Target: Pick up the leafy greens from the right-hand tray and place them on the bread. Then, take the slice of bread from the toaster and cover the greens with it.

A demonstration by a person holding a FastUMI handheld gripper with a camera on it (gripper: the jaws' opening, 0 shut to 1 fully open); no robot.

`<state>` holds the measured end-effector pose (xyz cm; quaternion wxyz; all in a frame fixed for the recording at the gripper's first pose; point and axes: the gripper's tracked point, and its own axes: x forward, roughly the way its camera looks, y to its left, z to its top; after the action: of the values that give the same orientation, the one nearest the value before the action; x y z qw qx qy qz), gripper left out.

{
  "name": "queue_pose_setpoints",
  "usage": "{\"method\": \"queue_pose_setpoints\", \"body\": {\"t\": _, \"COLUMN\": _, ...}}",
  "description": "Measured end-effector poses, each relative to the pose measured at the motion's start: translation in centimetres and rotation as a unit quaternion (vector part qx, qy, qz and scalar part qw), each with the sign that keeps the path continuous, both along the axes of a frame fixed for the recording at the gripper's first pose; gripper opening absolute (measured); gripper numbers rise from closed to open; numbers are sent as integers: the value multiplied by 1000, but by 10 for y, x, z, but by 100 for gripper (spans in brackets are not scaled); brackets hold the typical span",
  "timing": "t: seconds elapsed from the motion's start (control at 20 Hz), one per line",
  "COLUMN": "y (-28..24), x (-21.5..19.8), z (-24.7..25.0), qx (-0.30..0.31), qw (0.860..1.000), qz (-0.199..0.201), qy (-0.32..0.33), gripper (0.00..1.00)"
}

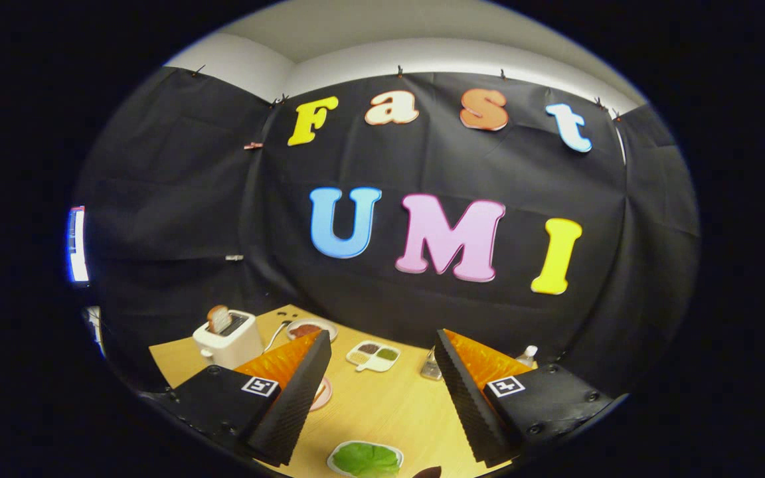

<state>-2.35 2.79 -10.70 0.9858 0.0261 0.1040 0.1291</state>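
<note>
Holding greens (367,459), white tray (339,453) below spread gripper (377,392); toaster (228,343) holds bread (218,319).

A pale wooden worktop (382,405) carries a white divided dish (374,356) with dark, tan and green fillings in its compartments. Near it to the left sits a round white plate (313,329) holding reddish-brown food. A small clear bottle with a white cap (527,355) stands near the worktop's far right edge.

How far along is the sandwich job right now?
Nothing looks done yet. The leafy greens lie in their tray, between the open, empty tongs. The bread slice stands in the toaster. Both the greens and the bread remain to be moved.
</note>
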Motion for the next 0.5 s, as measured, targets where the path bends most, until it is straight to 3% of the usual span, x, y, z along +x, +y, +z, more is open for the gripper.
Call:
{"method": "queue_pose_setpoints", "body": {"t": 0.25, "y": 8, "x": -23, "z": -108, "qx": -2, "qw": 996, "qz": 47, "qy": 73, "gripper": 98}}
{"method": "queue_pose_setpoints", "body": {"t": 0.5, "y": 13, "x": -54, "z": -217, "qx": -43, "qw": 980, "qz": 82, "qy": 173, "gripper": 98}}
